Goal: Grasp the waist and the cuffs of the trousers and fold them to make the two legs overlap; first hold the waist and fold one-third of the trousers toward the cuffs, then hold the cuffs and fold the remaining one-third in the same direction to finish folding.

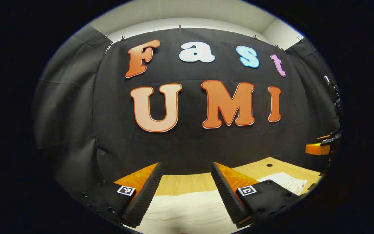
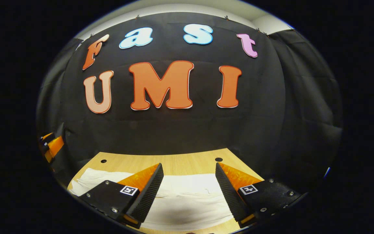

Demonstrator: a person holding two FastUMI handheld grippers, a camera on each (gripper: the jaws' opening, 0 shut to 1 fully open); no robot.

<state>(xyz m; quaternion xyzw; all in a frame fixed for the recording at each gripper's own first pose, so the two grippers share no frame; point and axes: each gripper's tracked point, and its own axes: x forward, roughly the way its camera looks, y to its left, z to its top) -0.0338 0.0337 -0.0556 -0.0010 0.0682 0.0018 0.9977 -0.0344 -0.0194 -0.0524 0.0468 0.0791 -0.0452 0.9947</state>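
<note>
While both cameras look level across the booth toward its black cloth wall, the white trousers lie flat on the wooden bench, spread low in each view.

From the left gripper view, the left gripper hangs above the near part of the trousers with its jaws spread wide and nothing between them; pale cloth and a strip of bare bench show through the gap. Whether the fingertips touch the cloth cannot be told. At about 4 o'clock, a sheet of white paper lies on the bench just past the right finger, and a small dark hole marks the wood beyond it. Toward 3 o'clock, at the rim of the view, part of the right gripper shows, too small to judge.

From the right gripper view, the right gripper is likewise released, its jaws standing well apart over the trousers and holding nothing. The cloth runs from about 8 o'clock, where a rumpled end lies near the bench's left edge, across the gap between the fingers toward 5 o'clock. A faint crease crosses the fabric between the fingers. Two small dark holes sit in the bare wood beyond the trousers, near the wall. At about 9 o'clock, at the view's edge, a part of the left gripper shows, well apart from the right one; its state cannot be told from there.
</note>
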